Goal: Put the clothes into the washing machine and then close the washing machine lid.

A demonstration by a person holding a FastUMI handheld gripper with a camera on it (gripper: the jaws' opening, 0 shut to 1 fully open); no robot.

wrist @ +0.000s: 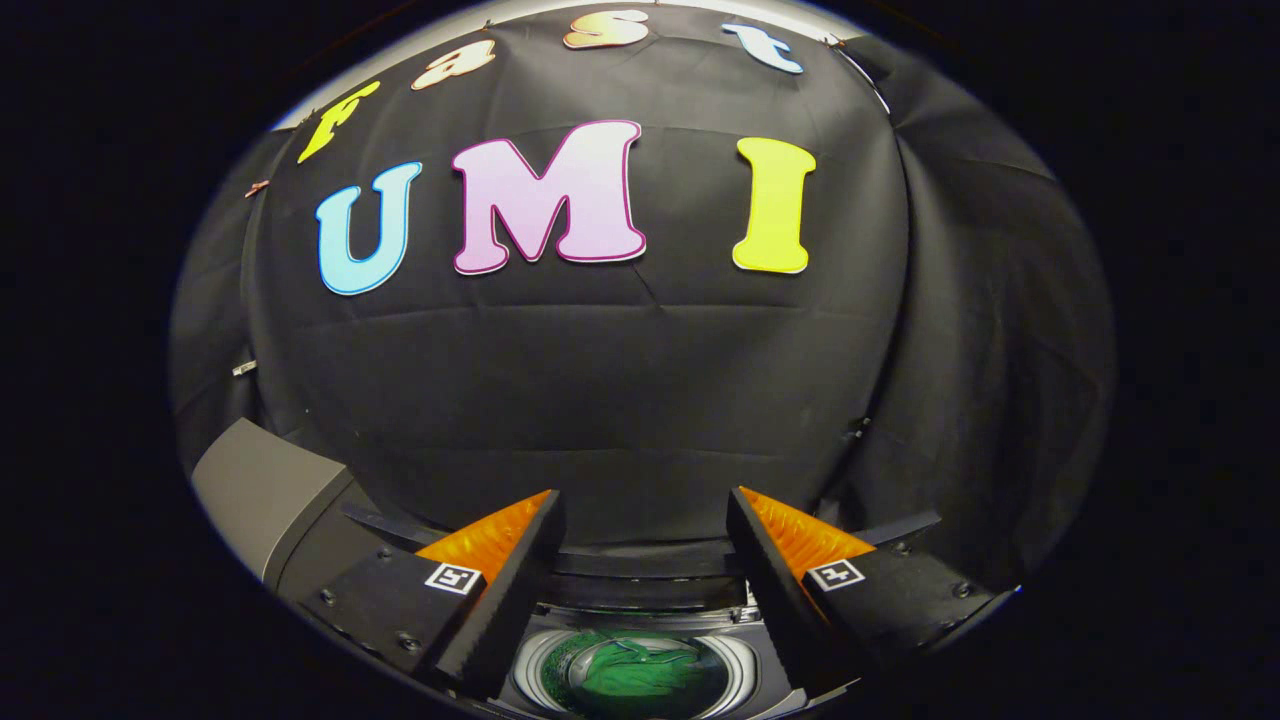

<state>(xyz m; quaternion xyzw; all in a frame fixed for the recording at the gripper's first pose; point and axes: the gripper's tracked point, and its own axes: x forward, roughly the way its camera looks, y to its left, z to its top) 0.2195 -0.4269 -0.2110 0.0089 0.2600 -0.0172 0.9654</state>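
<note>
My gripper (645, 510) is held high above the washing machine (640, 665), its two fingers spread wide with nothing between them. Far below, between the fingers, the machine's round drum opening shows a green piece of clothing (640, 672) lying inside it. A dark band (640, 562) runs across just behind the opening, between the fingertips; it looks like the raised lid's edge, but I cannot tell for sure. The gripper touches neither the clothing nor the machine.
A grey boxy block (262, 490) stands to the left of the left finger. The booth's black cloth wall rises right beyond the fingers and curves round on both sides.
</note>
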